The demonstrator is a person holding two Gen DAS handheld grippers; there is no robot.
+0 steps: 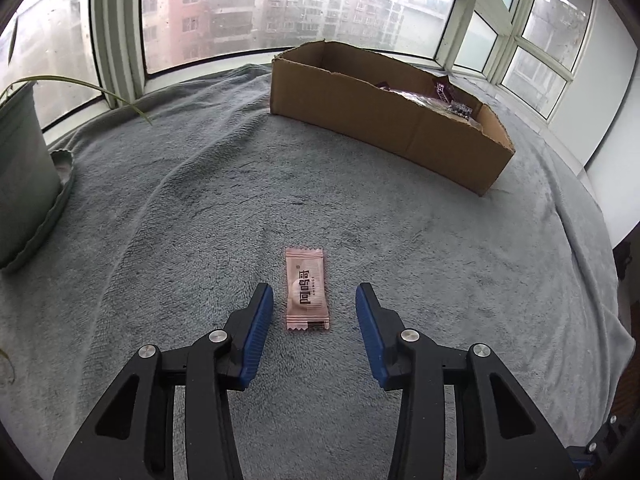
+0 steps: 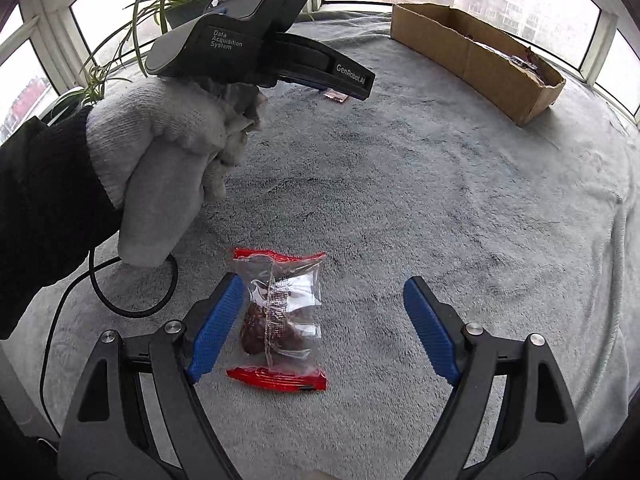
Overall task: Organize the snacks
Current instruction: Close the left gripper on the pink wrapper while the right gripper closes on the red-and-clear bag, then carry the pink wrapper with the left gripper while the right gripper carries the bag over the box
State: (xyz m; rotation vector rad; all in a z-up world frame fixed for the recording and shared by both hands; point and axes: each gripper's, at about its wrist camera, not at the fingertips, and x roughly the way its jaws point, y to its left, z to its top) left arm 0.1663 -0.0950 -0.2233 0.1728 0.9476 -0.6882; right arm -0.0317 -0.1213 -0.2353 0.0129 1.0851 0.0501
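Observation:
A pink candy packet (image 1: pixel 306 290) lies flat on the grey blanket (image 1: pixel 200 208), between the tips of my open left gripper (image 1: pixel 314 296), touching neither finger. A clear snack packet with red ends and dark dates inside (image 2: pixel 280 320) lies between the fingers of my open right gripper (image 2: pixel 324 292), close to the left finger. A cardboard box (image 1: pixel 380 120) with several dark-wrapped snacks inside stands at the far right; it also shows in the right wrist view (image 2: pixel 480 60). The pink packet peeks out (image 2: pixel 335 96) under the left gripper's body in that view.
A green plant pot (image 1: pixel 24 184) stands at the left edge of the blanket. Windows run along the back. The gloved hand (image 2: pixel 172 168) holding the left gripper fills the left of the right wrist view, with a black cable (image 2: pixel 120 304) looping below it.

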